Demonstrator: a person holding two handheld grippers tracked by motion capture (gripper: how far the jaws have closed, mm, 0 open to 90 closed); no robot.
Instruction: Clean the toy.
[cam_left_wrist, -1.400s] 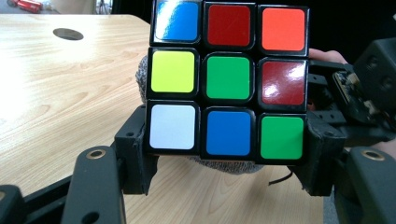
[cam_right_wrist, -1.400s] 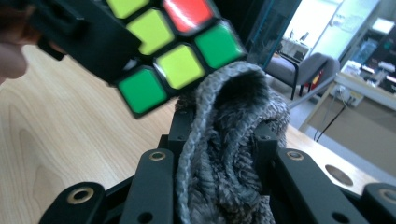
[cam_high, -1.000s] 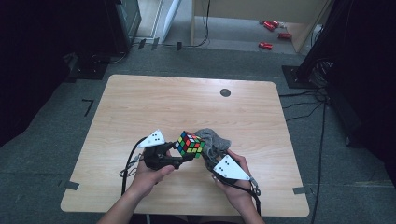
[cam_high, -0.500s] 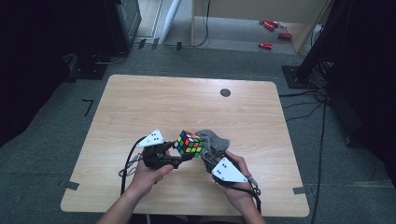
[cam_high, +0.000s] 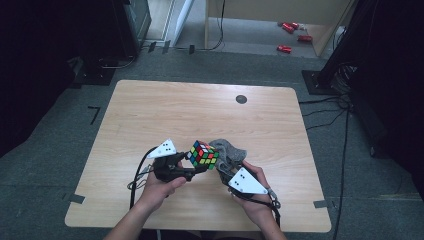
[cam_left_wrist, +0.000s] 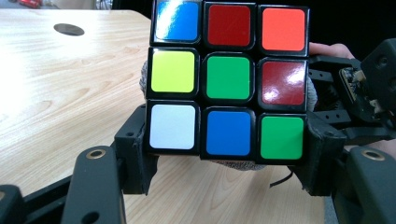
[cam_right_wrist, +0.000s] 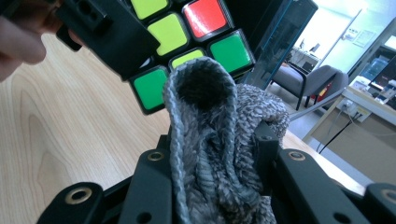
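Here the left gripper (cam_high: 192, 167) has its fingers (cam_left_wrist: 135, 154) clamped on the puzzle cube (cam_high: 204, 154), lifted above the near middle of the counter (cam_high: 150, 115). Just right of it, the right gripper (cam_high: 227, 172) pinches a bunched grey cloth (cam_high: 230, 152) whose knitted fold touches the cube's underside.

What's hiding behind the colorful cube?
Behind the cube, held in the left gripper, grey knitted cloth peeks out at its edges; the right gripper pinches that cloth. The cube covers most of it.
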